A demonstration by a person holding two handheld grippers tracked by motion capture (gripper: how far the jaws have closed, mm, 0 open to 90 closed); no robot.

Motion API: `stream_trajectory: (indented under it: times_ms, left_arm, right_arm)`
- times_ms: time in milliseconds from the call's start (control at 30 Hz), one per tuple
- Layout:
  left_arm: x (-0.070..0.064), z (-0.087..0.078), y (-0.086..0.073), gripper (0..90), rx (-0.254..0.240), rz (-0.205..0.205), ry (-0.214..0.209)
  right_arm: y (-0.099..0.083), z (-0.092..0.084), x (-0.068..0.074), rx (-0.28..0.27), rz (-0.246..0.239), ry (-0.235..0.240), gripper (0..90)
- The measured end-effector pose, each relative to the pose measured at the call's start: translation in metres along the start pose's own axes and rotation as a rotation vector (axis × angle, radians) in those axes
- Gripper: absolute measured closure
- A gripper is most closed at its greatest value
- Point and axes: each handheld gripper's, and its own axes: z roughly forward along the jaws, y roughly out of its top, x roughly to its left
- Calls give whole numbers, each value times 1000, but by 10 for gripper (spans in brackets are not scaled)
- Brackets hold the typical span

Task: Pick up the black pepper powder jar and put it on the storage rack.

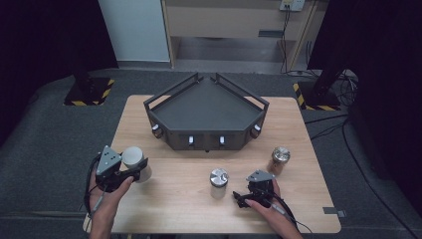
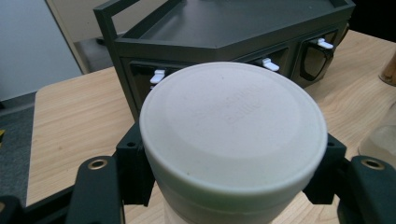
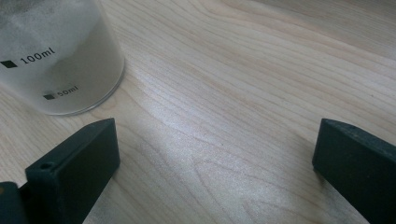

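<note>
Wooden table (image 1: 164, 199) (pale grain) under dark tray (image 1: 206, 107) and two steel-capped jars (image 1: 218, 182).

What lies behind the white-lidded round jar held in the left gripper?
Behind the white-lidded round jar stands the dark angular metal tray with white latches; the jar hides the middle of its front face.

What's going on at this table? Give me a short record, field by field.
Left gripper: shut on the white-lidded jar, jaws clamping it on both sides
Right gripper: open, nothing between its jaws, low over the wooden table
Near right gripper: clear jar with metal lid, marked in millilitres
Further right: brown-filled jar, standing alone
Table centre: dark angular tray, top bare
</note>
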Motion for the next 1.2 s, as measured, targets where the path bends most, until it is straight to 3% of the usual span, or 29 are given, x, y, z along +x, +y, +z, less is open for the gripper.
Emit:
stream_trajectory:
  times_ms: [267, 367, 733, 933, 1200]
  left_arm:
    - [9, 13, 7, 327, 3, 31, -70]
    - [15, 21, 10, 327, -3, 33, -117]
    - [27, 37, 20, 327, -13, 47, -202]
    - [26, 41, 32, 327, 4, 84, -206]
    - [31, 49, 48, 327, 1, 101, -231]
  right_arm:
    - [0, 0, 0, 0, 0, 1, 6]
    - [0, 0, 0, 0, 0, 1, 6]
    - [0, 0, 0, 0, 0, 1, 6]
    - [0, 0, 0, 0, 0, 1, 6]
    - [0, 0, 0, 0, -1, 1, 6]
